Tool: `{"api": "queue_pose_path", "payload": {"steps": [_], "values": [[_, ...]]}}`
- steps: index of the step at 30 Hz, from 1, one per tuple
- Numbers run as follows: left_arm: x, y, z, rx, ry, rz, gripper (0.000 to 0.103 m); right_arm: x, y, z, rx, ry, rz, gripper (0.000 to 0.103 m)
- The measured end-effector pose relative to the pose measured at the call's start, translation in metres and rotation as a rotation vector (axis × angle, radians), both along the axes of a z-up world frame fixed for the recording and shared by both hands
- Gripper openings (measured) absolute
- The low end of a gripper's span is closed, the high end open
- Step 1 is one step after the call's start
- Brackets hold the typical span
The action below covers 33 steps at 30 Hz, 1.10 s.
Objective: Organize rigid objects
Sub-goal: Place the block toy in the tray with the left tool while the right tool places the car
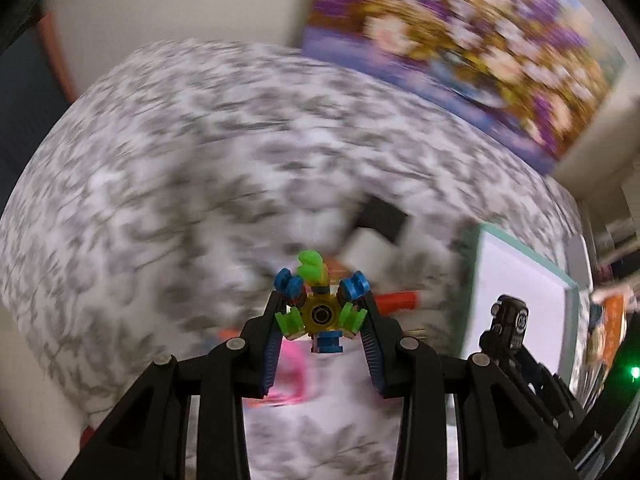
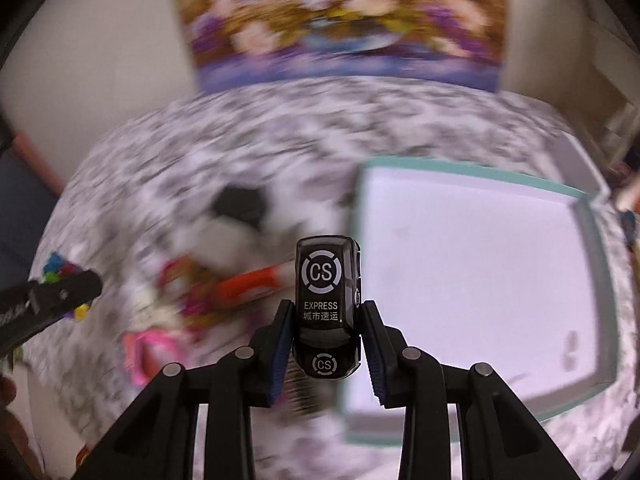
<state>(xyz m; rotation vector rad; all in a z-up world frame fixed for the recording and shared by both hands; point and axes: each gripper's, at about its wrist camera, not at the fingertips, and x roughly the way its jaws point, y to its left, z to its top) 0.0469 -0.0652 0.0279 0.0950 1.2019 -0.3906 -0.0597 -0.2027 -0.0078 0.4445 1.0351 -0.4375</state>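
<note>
A multicoloured toy spinner (image 1: 320, 312), built of green, blue and yellow plastic parts around a round centre, is gripped between the fingers of the left gripper (image 1: 322, 308), which are closed partway onto its sides. The spinner is held in the air above the patterned cloth (image 1: 160, 152), to the left of the shallow white tray with a teal rim (image 1: 484, 232).

A black toy van (image 2: 326, 304) marked "CS EXPRESS" is clamped between the fingers of the right gripper (image 2: 325, 320), which are drawn in against its flanks. The van is held upright on end, its roof turned to the camera, just beside the left edge of the white tray (image 2: 472, 176) and above the cloth (image 2: 280, 120).

In the left wrist view the van (image 1: 508, 320) is seen in front of the tray's near left part.

Left of the tray, a loose heap of small things is spread on the cloth: an orange-red tube (image 2: 248, 284), a pink piece (image 2: 148, 352) and a black and white object (image 2: 236, 216). All are blurred, so more cannot be told.

A flowered picture (image 2: 340, 20) is propped against the wall beyond the tray.
</note>
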Motion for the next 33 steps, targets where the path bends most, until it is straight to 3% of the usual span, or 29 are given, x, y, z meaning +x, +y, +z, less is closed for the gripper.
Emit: {"api": "queue_pose_path", "payload": {"steps": [4,7,16,24,26,28,30,33], "values": [[-0.013,-0.052,-0.008,-0.002,0.002,-0.112,0.038,-0.016,-0.050,-0.007,-0.061,0.061,-0.138,0.036],[-0.024,-0.086,-0.012,0.010,-0.021,-0.190,0.038,-0.028,-0.081,-0.016,-0.040,0.070,-0.208,0.036],[-0.045,-0.165,-0.036,0.003,-0.037,-0.351,0.038,-0.056,-0.142,-0.037,-0.086,0.128,-0.325,0.036],[-0.056,-0.182,-0.052,0.041,-0.033,-0.387,0.039,-0.072,-0.166,-0.057,-0.068,0.158,-0.363,0.036],[-0.053,-0.180,-0.048,0.035,-0.032,-0.378,0.048,-0.071,-0.167,-0.056,-0.075,0.166,-0.361,0.036],[-0.051,-0.176,-0.045,0.025,-0.032,-0.367,0.068,-0.071,-0.165,-0.055,-0.082,0.161,-0.353,0.036],[-0.049,-0.169,-0.039,0.005,-0.029,-0.351,0.068,-0.071,-0.161,-0.052,-0.086,0.162,-0.341,0.040],[-0.045,-0.156,-0.032,-0.010,-0.027,-0.326,0.071,-0.070,-0.154,-0.046,-0.109,0.161,-0.319,0.054]]}}
